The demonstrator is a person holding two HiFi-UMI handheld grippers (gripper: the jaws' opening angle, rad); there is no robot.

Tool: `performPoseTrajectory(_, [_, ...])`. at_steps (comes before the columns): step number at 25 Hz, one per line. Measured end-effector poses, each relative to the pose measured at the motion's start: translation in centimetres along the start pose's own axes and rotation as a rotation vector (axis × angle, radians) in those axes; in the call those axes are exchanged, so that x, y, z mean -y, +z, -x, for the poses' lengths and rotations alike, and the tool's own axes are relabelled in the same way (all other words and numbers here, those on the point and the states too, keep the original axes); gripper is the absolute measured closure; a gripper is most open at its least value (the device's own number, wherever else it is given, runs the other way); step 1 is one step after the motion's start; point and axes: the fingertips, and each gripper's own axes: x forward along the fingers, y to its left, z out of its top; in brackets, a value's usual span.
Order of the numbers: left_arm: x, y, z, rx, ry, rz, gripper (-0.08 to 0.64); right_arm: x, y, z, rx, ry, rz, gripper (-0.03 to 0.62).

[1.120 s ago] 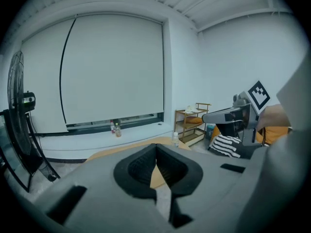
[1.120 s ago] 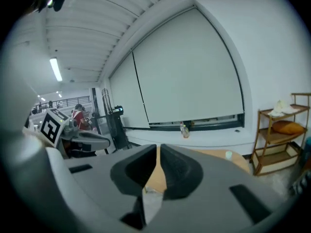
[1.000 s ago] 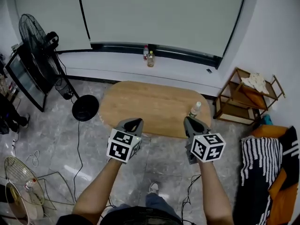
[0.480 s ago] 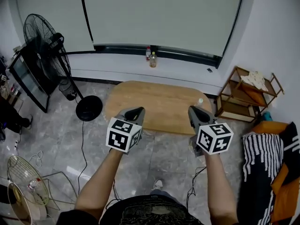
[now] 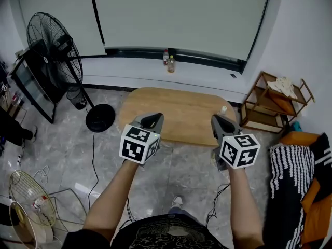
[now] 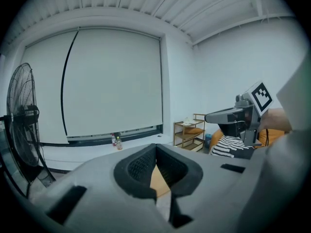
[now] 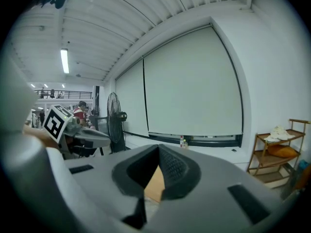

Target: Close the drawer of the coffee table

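Coffee table [image 5: 179, 113] long axis L-R, seemingly parallel to window [image 5: 176, 14]; left gripper [image 5: 152, 119], right gripper [image 5: 218, 121] jaws closed, empty.

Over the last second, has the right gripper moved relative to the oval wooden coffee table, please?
Yes: the right gripper has moved up the picture, now covering most of the small white-capped bottle on that table.
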Motion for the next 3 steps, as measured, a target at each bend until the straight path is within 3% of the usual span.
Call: performPoseTrajectory(3, [0.01, -0.03, 0.43, 0.005, 0.001, -0.001, 0.56, -0.33, -0.12, 0.3, 0.005, -0.003, -0.005, 0.588])
